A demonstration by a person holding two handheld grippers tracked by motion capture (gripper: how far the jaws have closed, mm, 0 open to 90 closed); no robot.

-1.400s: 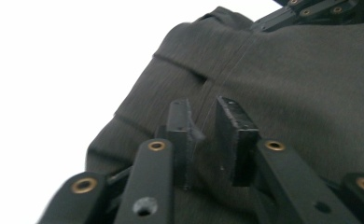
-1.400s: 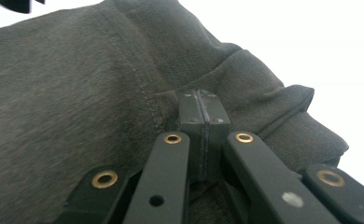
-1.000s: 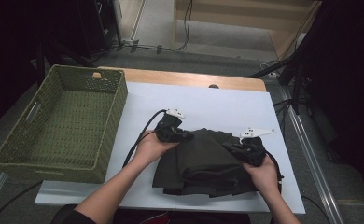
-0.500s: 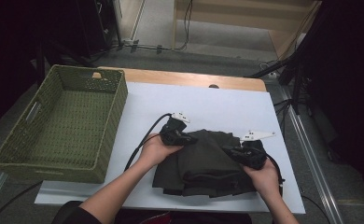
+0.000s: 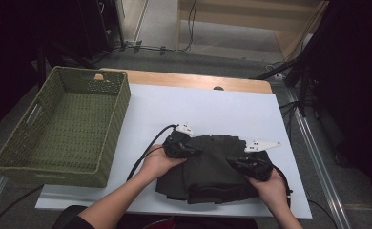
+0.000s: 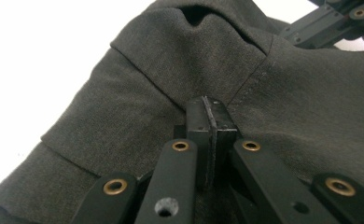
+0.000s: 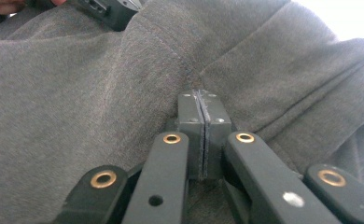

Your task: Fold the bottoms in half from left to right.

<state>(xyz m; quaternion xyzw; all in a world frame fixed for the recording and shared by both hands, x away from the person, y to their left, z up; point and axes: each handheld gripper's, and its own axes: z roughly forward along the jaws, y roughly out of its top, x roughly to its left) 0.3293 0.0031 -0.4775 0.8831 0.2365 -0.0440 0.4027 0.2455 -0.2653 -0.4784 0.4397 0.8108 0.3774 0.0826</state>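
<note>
Your left gripper (image 5: 193,150) and right gripper (image 5: 236,163) both sit with jaws pressed together, tips on the dark folded garment (image 5: 212,167), low and centre-right of the frame on the white table (image 5: 222,109).

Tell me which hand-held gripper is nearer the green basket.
The left hand-held gripper, at the dark folded garment's left edge; the right hand-held gripper is on the side farther from the green woven basket.

Basket (image 5: 65,129) left of garment (image 5: 212,167) on table (image 5: 212,107).
</note>
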